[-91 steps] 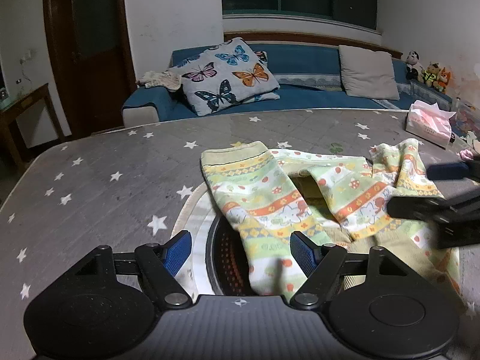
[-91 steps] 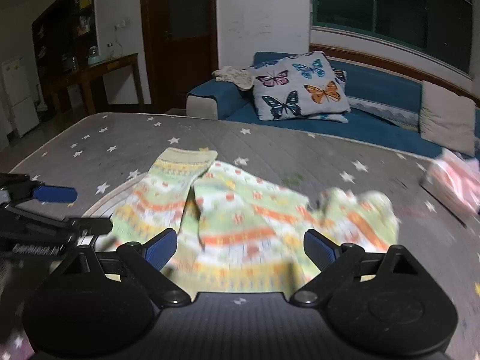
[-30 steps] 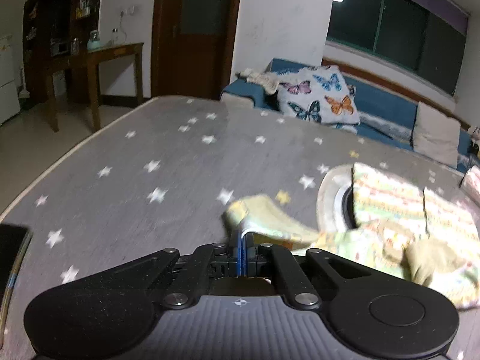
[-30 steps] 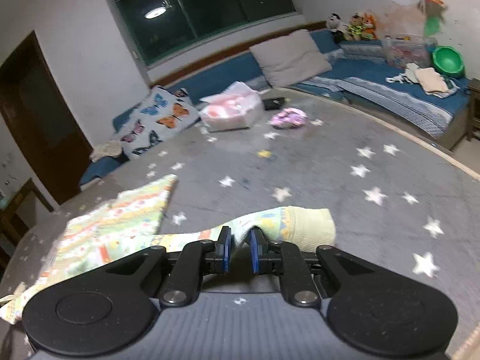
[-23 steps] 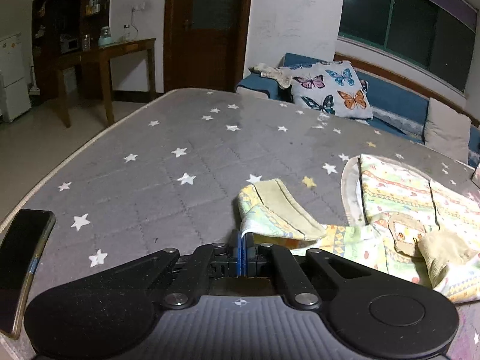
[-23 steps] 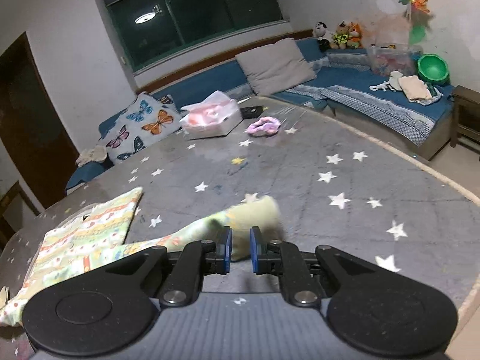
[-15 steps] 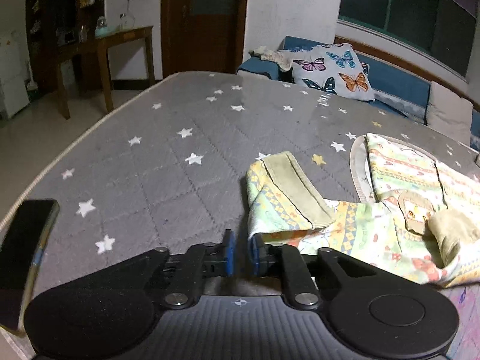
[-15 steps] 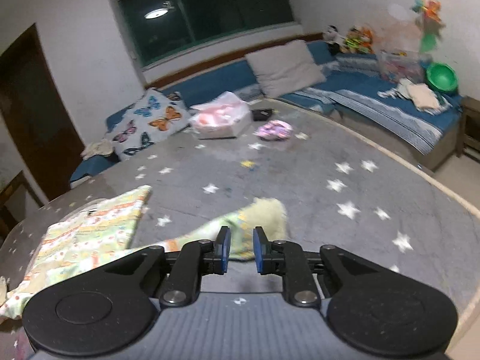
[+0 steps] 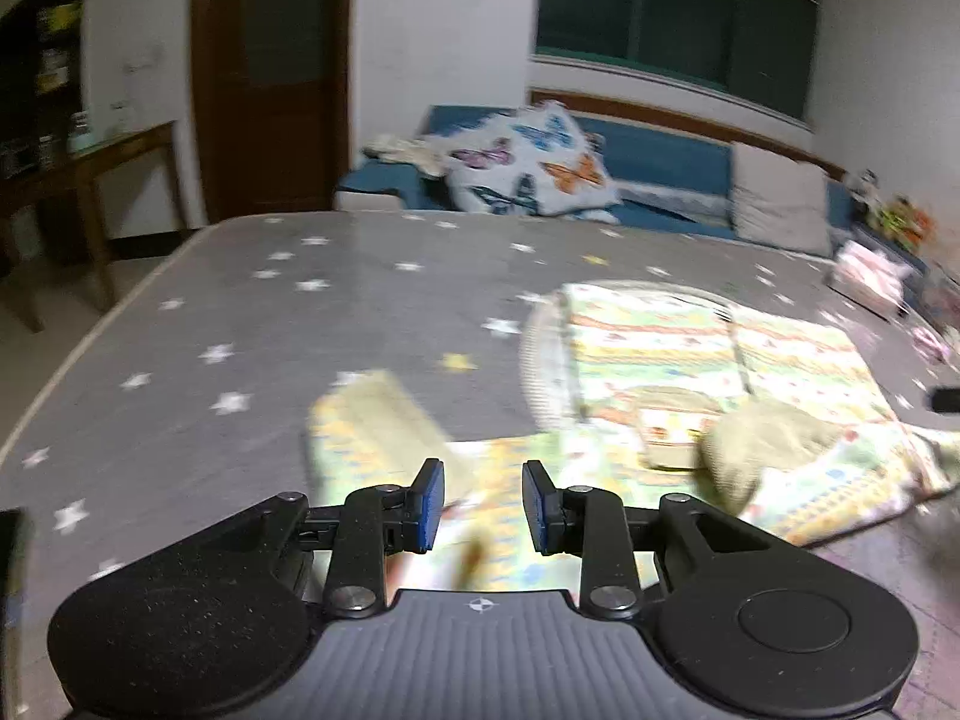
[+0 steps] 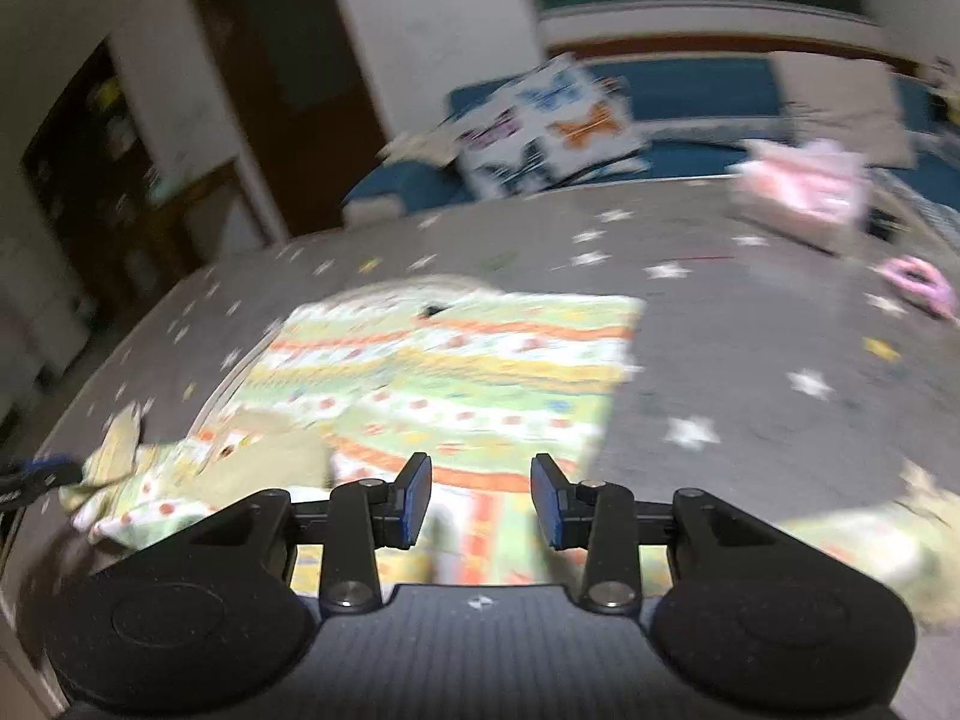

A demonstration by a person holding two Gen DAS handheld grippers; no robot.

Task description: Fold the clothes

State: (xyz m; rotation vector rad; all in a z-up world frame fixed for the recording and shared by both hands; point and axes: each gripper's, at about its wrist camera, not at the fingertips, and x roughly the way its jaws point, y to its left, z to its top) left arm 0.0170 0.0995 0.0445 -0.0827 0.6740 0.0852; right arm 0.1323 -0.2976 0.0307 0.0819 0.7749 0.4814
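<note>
Surroundings, left wrist view: one grey star-printed table cover (image 9: 312,324) fills the middle of the frame. One butterfly-print cushion (image 9: 531,159) and one plain beige cushion (image 9: 780,204) sit on a blue sofa (image 9: 660,150) along the upper centre and right. One brown door (image 9: 270,78) stands upper left, one wooden side table (image 9: 90,180) at the far left edge, one dark window (image 9: 672,18) upper right. One pink-and-white tissue pack (image 9: 870,276) lies at the right edge of the table; blurred toys sit behind it. A dark flat object (image 9: 9,546), cut off at the lower left edge, cannot be identified.

Right wrist view, heavily blurred: one pink ring-shaped item (image 10: 915,285) lies at the right edge of the table, apart from the fabric.

Task item: one garment (image 9: 690,372), pale green and yellow with orange printed bands, lies on the table at centre right, its body flat, one sleeve (image 9: 372,420) stretched toward lower centre, a bunched olive-toned fold near the neckline.

Grippers, two: left gripper (image 9: 483,501), bottom centre, jaws opening, blue pads clear of the sleeve cloth seen between and beyond them. Right gripper (image 10: 481,495), bottom centre of its view, jaws opening, nothing pinched; garment cloth lies beyond the gap. Nothing stands between either gripper and the garment.
</note>
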